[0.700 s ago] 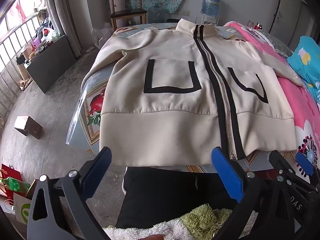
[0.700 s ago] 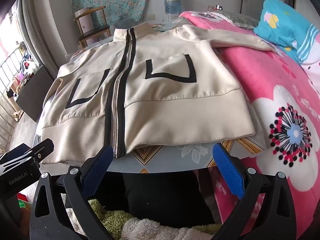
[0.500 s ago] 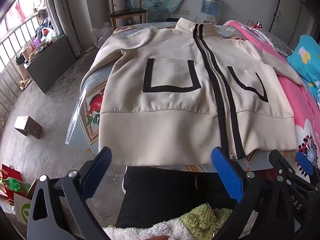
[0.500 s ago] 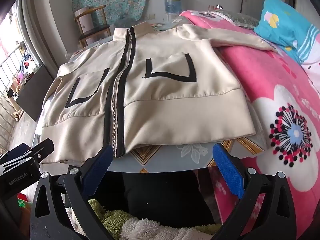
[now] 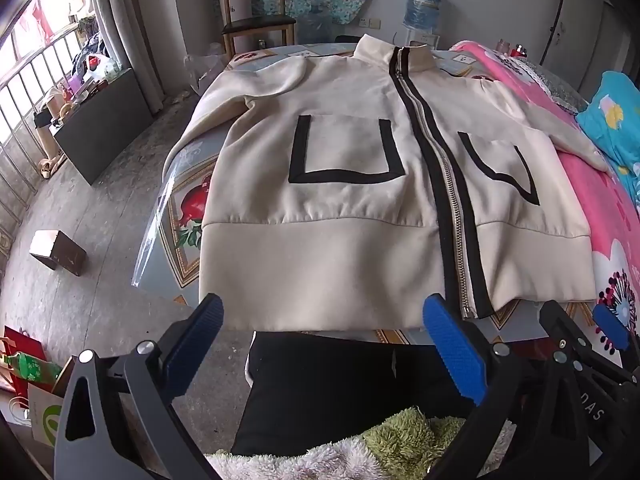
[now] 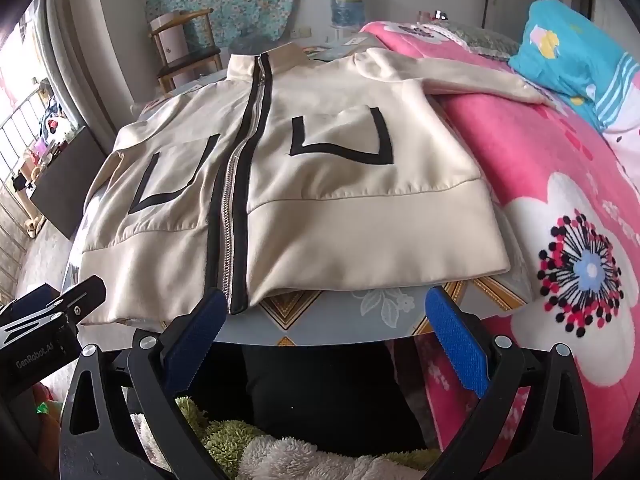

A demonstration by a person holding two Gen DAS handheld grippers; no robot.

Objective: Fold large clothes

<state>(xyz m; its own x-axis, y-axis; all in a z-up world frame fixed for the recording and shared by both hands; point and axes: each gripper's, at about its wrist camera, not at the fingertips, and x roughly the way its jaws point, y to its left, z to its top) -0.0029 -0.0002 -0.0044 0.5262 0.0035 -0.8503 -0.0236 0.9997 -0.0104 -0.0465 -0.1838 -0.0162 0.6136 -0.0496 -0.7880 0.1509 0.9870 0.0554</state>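
Ahead of both tongs, a cream jacket (image 5: 352, 208) lies spread face up across the table (image 5: 176, 216), zipped shut, collar at the far end and hem nearest the tongs. It covers most of the table and its hem hangs a little past the near edge. The sleeve on the left tongs' side drapes off the far left edge; the other sleeve (image 6: 460, 76) reaches out to the right onto the pink bed (image 6: 560, 168) that stands against the table.

Nothing is folded yet, so the task looks to be at its start.

The cloth appears thin, smooth and limp, likely light and a bit slippery, so it should sag and slide when lifted and not hold a crease on its own. The broad hem band (image 5: 320, 272) looks doubled and firmer, and the black-edged zipper (image 5: 444, 184) gives a stiff line down the middle. Good places to take hold are probably the hem corners, the shoulder seams, or the sleeve cuffs, pinching through both layers.

The left tongs (image 5: 332, 344) hover just short of the hem, spread wide and holding nothing. The right tongs (image 6: 328, 332) sit likewise just short of the hem near the zipper's lower end, wide apart and empty.
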